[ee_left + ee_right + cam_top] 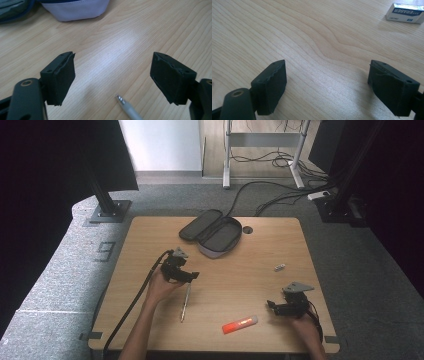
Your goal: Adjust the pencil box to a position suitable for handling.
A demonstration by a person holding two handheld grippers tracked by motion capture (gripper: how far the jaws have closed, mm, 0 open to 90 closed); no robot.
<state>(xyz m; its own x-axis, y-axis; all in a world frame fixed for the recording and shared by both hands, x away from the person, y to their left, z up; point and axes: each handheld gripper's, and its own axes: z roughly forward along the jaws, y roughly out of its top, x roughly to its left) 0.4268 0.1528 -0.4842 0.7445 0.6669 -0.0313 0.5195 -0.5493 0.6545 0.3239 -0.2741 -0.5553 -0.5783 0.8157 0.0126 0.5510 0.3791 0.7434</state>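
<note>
High view is showing the left gripper point(192, 275) hovering with jaws apart and gripping nothing, just above the top end of a slim silver pen point(185, 303) lying on the light wooden table point(150, 235), near the open grey fabric pencil case point(212, 234). Farther right, an orange-and-white glue stick point(240, 324) is lying near the front edge, and the right gripper point(270, 305) is resting released, holding nothing, with a small white eraser point(407, 13) lying well ahead of it.
</note>
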